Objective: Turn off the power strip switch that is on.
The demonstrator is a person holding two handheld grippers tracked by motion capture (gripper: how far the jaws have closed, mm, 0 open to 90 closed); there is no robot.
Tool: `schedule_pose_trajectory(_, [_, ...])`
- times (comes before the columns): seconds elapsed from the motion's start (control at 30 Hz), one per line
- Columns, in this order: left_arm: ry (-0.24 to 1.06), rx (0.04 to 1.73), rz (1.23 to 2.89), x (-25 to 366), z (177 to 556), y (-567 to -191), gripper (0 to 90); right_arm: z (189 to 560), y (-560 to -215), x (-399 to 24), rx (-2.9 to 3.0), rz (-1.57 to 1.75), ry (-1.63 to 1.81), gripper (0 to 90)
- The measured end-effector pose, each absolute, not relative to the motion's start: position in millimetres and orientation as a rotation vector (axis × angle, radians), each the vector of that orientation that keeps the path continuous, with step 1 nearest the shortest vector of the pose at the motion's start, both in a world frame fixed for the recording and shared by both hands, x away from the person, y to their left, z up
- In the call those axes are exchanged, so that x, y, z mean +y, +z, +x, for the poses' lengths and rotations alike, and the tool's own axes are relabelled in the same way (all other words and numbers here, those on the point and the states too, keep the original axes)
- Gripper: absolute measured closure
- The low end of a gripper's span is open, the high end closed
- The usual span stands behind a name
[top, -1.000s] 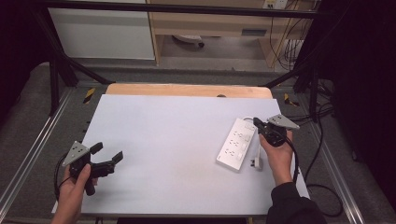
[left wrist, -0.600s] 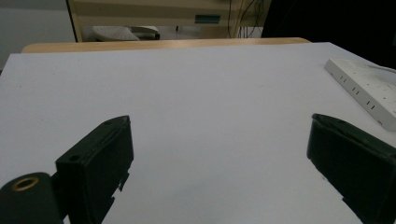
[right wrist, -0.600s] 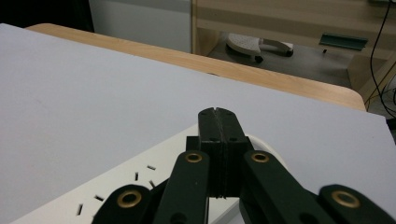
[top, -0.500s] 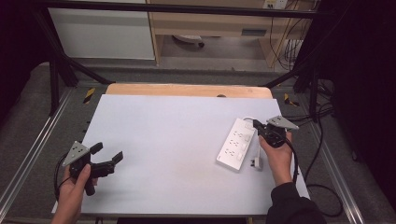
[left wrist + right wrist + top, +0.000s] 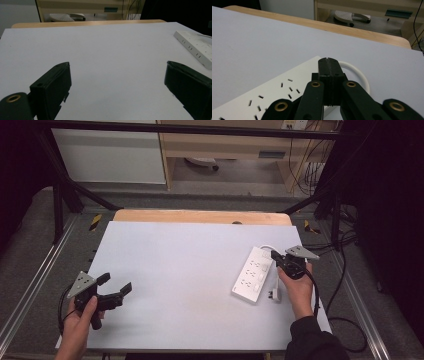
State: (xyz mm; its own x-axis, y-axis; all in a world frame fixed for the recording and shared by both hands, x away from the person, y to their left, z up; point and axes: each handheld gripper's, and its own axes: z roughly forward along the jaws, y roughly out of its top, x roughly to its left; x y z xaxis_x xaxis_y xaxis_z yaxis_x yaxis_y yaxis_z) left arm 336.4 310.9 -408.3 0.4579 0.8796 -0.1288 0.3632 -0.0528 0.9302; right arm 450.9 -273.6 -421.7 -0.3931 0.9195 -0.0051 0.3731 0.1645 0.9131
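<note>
A white power strip [image 5: 253,274] is seen at right-centre of the high view, lying flat on the table [image 5: 180,270], w/ its cord and plug [image 5: 274,294] just beside it. The right gripper [image 5: 274,255] is held over the strip's far end, jaws pressed together, nothing pinched. The left gripper [image 5: 116,290] is parked at lower left, jaws spread, empty. Work is judged barely begun: strip not gripped, plug untouched. Whether the tips touch the strip can't be told; the cord is partly hidden by the hand.
</note>
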Motion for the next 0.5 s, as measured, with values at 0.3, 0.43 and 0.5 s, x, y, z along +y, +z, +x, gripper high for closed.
schedule_pose_trajectory(0.3, [0.604,1.095,1.636,310.7,336.0,-408.0,7.0,449.7,-428.1,-271.4,1.899,1.238,1.19,90.0])
schedule_pose_trajectory(0.43, [0.609,1.09,1.636,310.9,335.6,-407.5,7.0,446.9,-432.1,-268.7,1.929,1.227,1.177,90.0])
schedule_pose_trajectory(0.5, [0.608,1.089,1.636,310.9,335.4,-407.5,7.0,445.7,-433.8,-267.3,1.942,1.232,1.177,90.0])
